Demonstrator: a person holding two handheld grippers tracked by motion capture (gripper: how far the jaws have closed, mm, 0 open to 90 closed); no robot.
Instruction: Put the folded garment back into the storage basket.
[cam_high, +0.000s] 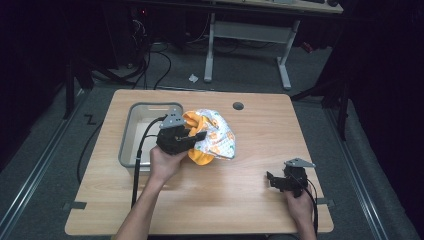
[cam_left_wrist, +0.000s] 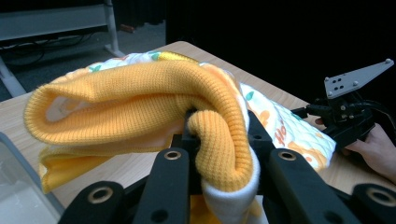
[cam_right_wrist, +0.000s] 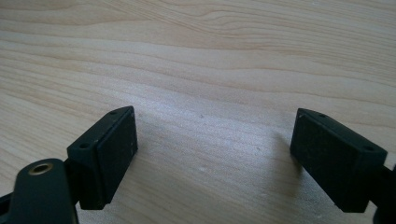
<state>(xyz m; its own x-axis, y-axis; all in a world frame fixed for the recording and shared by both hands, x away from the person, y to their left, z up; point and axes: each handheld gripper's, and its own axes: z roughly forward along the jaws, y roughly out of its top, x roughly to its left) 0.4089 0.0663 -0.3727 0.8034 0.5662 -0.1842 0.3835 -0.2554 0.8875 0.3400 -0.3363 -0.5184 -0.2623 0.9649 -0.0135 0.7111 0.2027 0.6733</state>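
- Garment (cam_high: 212, 135): a small knitted piece, orange ribbing with a white printed fabric carrying orange and green shapes, lies bunched on the wooden table (cam_high: 225, 200), just right of the grey bin (cam_high: 131, 131) and touching its right rim area.
- Orange marks on the white fabric in the left gripper view (cam_left_wrist: 280, 133) may be letters, but they are too folded and blurred to read. No brand or label can be made out anywhere else.
- Left gripper (cam_high: 192, 137), held in the person's left hand (cam_high: 165, 162), is clamped on the garment: in the left gripper view a roll of orange ribbing (cam_left_wrist: 219, 149) with a white edge is pinched between the two black jaws, and the rest of the cloth drapes away beyond them.
- The clamped fold sits at the garment's near left side, next to the bin's right wall.
- Right gripper (cam_high: 274, 180), held in the person's right hand (cam_high: 300, 202), sits low over the table's near right part, well apart from the garment.
- Its jaws stand wide apart in the right gripper view (cam_right_wrist: 212, 158), with bare wood grain between them.
- A round dark hole (cam_high: 238, 106) lies in the tabletop near the far edge, beyond the garment.
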